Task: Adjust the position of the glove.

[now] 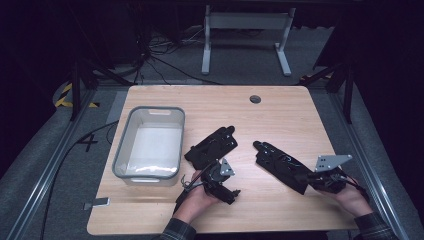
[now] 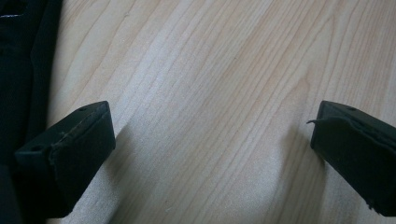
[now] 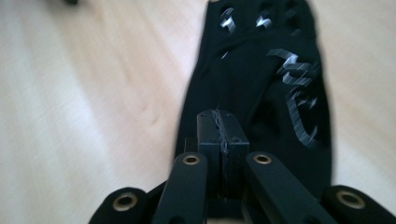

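Note:
Two black gloves lie on the wooden table [image 1: 280,115]. The left glove [image 1: 212,146] lies beside the bin, and its dark edge [image 2: 18,70] borders the left gripper view. My left gripper [image 1: 222,186] [image 2: 210,126] hangs just above bare wood near that glove, its jaws wide open and empty. The right glove [image 1: 277,162] [image 3: 261,84] carries silver markings. My right gripper [image 1: 320,179] [image 3: 219,126] sits over that glove's near end with its jaws pressed together; no fabric shows between them.
A grey-rimmed translucent bin [image 1: 122,150] stands at the table's left. A round cable hole [image 1: 255,99] sits near the far edge. A grey tag [image 1: 100,202] lies at the front left corner. Beyond the table stand a white desk frame [image 1: 245,22] and floor cables.

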